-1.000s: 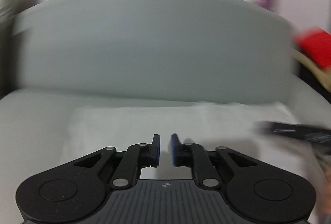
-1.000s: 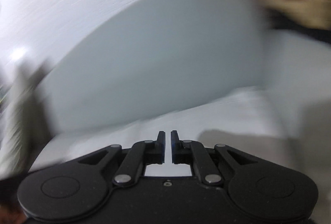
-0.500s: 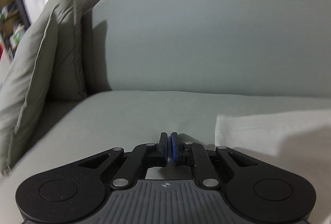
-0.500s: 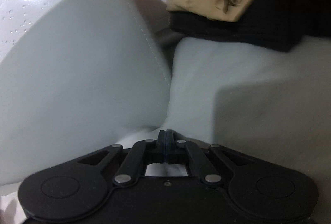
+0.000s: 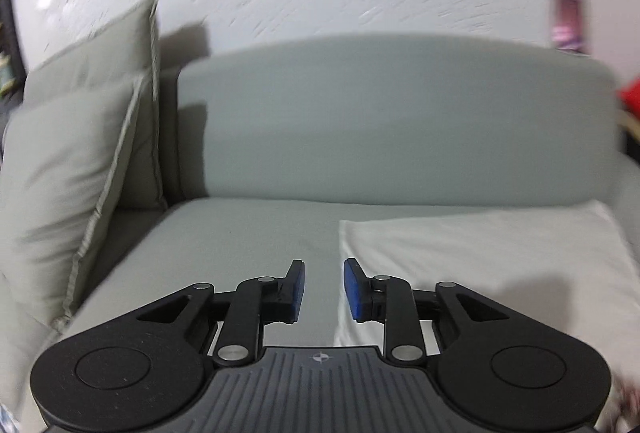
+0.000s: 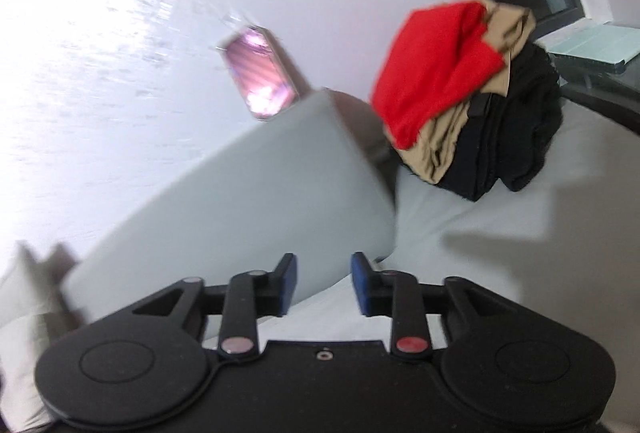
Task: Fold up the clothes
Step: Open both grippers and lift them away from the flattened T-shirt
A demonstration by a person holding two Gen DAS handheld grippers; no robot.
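Left tongs [image 5: 322, 289]: your jaws have just been opening and now stand a moderate way apart, blue pads facing each other with bare air between them. Nothing is gripped and nothing touches the pads.

Under the left tongs: you hang above the sofa seat [image 5: 240, 237], with the gap between the jaws lined up over the left edge of the white garment [image 5: 472, 253]. The right finger sits over the cloth, the left finger over bare grey cushion. The tongs look clear of the fabric.

White garment: it lies flat on the right half of the seat, reaching back to the foot of the backrest [image 5: 392, 117]. Its left edge runs straight toward you.

Right tongs [image 6: 323, 283]: your jaws here have just been opening too, and stand at a similar moderate width. Between the pads you see only the backrest and seat behind. Nothing is held.

Under the right tongs: a pale strip of cloth shows just below the fingers; you cannot tell whether it touches them.

Pile of clothes [image 6: 472, 93]: red on top, tan beneath, black at the bottom, heaped on the seat at the far right end of the sofa, well apart from the right tongs.

Pillows [image 5: 76, 161]: two grey ones lean at the left end of the sofa.

Picture blur: both views are smeared, most of all on the wall.
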